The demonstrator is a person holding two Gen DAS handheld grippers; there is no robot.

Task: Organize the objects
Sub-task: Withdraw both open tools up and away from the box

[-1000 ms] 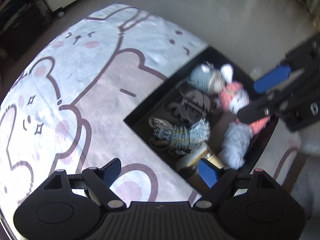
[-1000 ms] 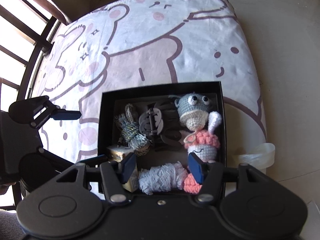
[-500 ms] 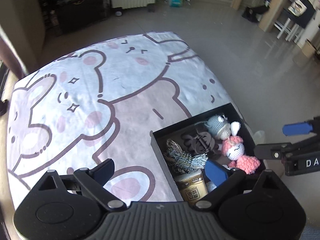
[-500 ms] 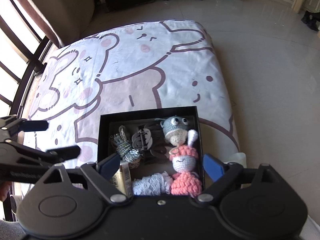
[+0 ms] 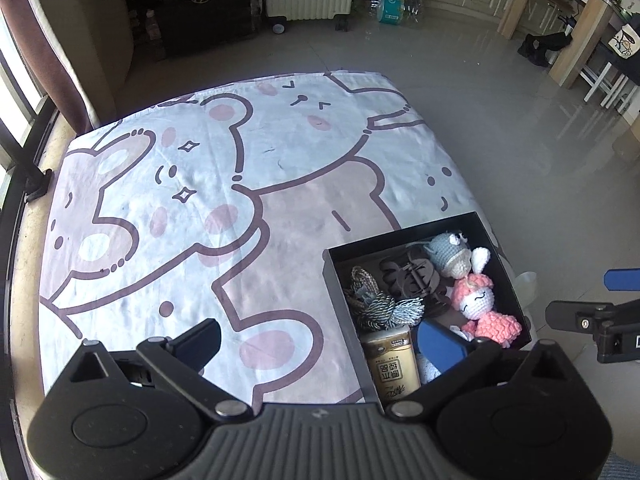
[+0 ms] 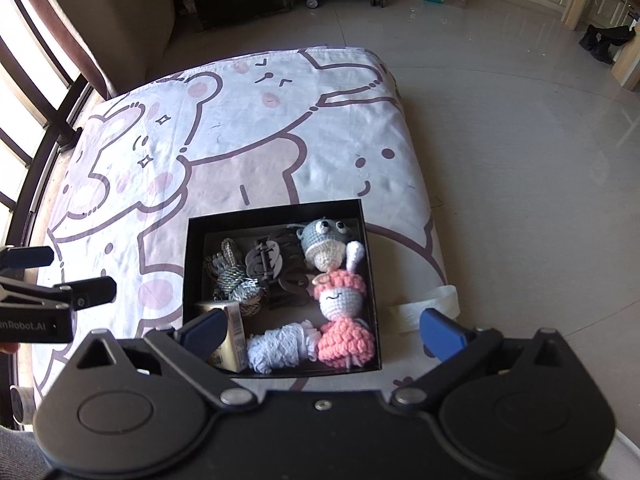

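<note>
- Both grippers have pulled up and back from the black box since a second ago; the right gripper went from narrow to spread wide.
- Left gripper also gapes, holding nothing.
- Inside the box lie the pink crochet doll, grey crochet toy, cord bundle, hair claw and gold carton.
- Packing looks finished; the next move is probably only to withdraw.

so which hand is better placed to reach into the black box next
Likely the right. The right tongs are open and lined up over the black box, framing the pink doll. The left tongs, also open, sit mostly over the blanket beside it.
</note>
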